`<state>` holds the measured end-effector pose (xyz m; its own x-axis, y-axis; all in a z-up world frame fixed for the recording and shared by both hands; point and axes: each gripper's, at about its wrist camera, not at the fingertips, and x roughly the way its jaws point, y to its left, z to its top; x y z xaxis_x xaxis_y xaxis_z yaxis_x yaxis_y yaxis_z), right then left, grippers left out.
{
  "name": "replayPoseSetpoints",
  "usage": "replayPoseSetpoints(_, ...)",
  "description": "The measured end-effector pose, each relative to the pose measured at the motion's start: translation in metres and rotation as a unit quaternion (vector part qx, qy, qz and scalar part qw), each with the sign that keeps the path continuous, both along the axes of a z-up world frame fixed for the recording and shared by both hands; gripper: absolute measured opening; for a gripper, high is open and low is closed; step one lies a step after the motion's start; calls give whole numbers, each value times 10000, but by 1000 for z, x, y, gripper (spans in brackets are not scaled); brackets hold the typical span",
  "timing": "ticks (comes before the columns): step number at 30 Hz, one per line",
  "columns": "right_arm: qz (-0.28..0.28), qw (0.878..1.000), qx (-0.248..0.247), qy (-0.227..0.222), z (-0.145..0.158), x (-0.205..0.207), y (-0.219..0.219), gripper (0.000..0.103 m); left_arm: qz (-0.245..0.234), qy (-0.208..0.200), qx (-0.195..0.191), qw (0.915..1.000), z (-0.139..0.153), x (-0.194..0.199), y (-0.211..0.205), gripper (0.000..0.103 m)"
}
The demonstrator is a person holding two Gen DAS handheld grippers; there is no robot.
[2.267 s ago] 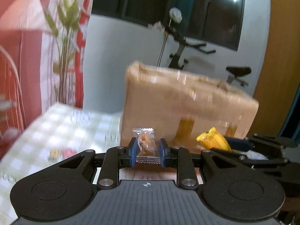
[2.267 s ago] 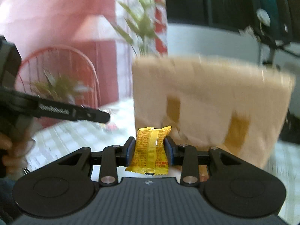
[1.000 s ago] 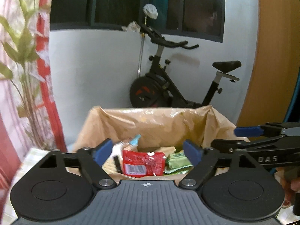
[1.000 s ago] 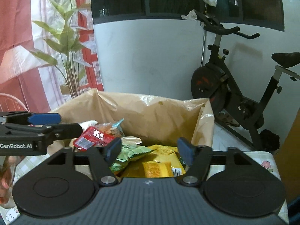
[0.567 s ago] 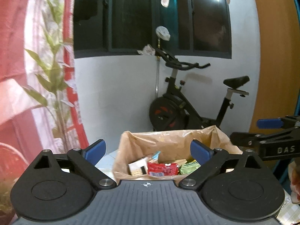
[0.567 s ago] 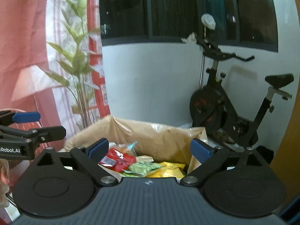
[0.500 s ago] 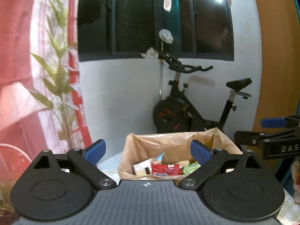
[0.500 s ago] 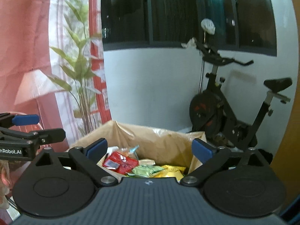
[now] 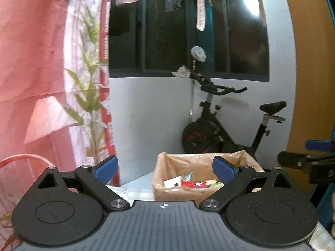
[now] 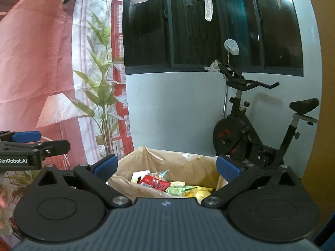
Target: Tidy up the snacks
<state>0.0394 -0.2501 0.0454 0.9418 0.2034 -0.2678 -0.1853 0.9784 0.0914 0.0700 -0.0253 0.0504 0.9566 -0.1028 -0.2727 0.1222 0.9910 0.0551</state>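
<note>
Nearest the left wrist camera, the left gripper (image 9: 165, 168) has its blue-padded jaws spread wide with nothing between them, and the right gripper (image 10: 166, 167) is likewise spread wide and empty in its own view. Each tool shows at the edge of the other's picture, so they are held side by side. Beyond the fingers stands the cardboard box (image 10: 184, 165), lined with crinkled brown plastic and open at the top; from the left wrist it appears farther off, resting on a checked tablecloth (image 9: 134, 191). The snacks lie inside the box: a red packet (image 10: 153, 183), a green packet (image 10: 178, 190) just beside it, a yellow packet (image 10: 197, 193) toward the right wall, and a white carton (image 10: 139, 175) at the back left, though what lies beneath them is probably hidden. Behind the box, an exercise bike (image 10: 257, 129) stands against a pale wall, a printed curtain (image 10: 98, 79) hangs to the left, and dark windows (image 10: 209, 27) fill the far wall.
</note>
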Motion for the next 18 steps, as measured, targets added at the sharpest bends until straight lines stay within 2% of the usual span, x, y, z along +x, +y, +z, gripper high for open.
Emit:
replayPoseSetpoints(8,-147,9998,7,137,-4,-13,0,103,304,41,-4,9995,-1,-11,14,98)
replayPoseSetpoints(18,-166,9997,17,180,-6,-15,1,103,415,-62,72,9991,3,-15,16,98)
